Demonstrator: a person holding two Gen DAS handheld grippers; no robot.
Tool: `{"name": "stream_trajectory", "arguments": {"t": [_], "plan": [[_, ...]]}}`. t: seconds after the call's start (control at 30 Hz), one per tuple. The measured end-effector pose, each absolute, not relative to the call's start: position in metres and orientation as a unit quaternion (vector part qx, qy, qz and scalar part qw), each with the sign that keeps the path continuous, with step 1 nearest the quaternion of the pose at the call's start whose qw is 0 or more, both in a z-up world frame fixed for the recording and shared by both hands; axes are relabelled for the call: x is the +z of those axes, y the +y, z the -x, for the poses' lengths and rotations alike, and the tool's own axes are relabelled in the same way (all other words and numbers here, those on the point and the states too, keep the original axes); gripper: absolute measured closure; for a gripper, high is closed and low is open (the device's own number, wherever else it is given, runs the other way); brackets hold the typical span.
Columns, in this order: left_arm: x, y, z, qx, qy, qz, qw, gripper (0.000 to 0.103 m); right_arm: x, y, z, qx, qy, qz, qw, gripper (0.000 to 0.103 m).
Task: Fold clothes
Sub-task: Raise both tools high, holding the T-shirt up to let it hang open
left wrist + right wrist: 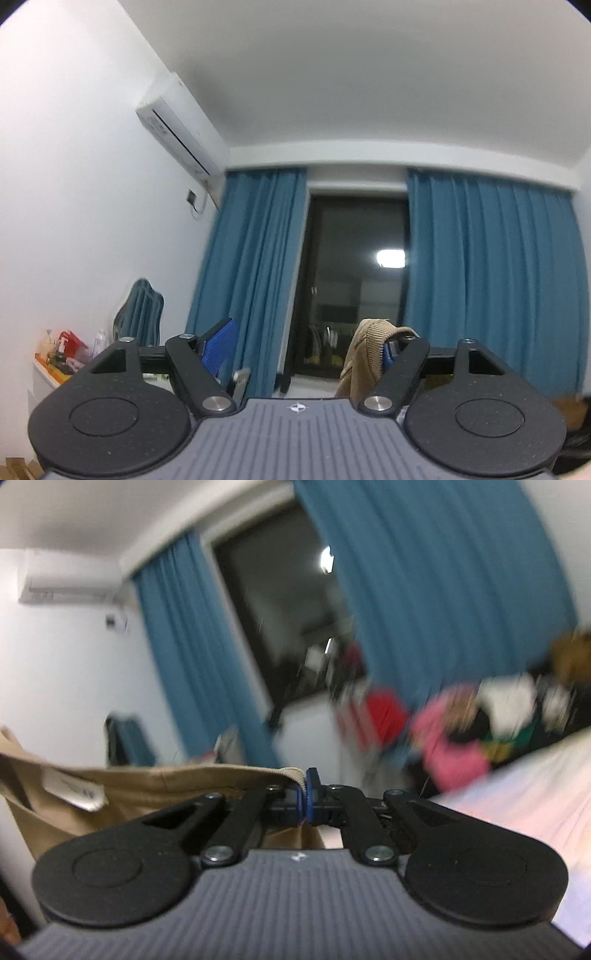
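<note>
Tan garment (155, 794) — level right tongs (306, 794)

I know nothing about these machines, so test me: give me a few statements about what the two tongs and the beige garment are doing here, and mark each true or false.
1. The right tongs are shut on the ribbed edge of the beige garment. True.
2. The left tongs are clamped tight with nothing near them. False: they stand wide open, with beige cloth draped over one finger.
3. The curtains are red. False: they are blue.
4. A white label shows on the garment in the right wrist view. True.
5. The window shows bright daylight. False: it is dark, with only a lamp's reflection.
</note>
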State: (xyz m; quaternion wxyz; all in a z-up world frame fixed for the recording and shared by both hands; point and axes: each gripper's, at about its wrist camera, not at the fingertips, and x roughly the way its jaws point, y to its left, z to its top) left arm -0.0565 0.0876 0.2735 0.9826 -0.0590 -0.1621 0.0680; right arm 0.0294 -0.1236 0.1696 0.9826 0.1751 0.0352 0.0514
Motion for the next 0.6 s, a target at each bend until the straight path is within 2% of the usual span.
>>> {"name": "stream_trajectory", "arguments": {"t": [0.23,0.4,0.6], "plan": [[0.353,0.082,0.082,0.045,-0.202,0.096,0.974,0.024,0.286,-0.147,0.029,0.014,-0.068,-0.161,0.985,0.098],[0.399,0.079,0.11,0.024,-0.228,0.082,0.97,0.019,0.332,-0.16,0.067,-0.005,-0.127,-0.151,0.98,0.098],[0.415,0.079,0.14,0.011,-0.259,0.068,0.963,0.016,0.356,-0.167,0.109,-0.01,-0.17,-0.147,0.974,0.098]]}}
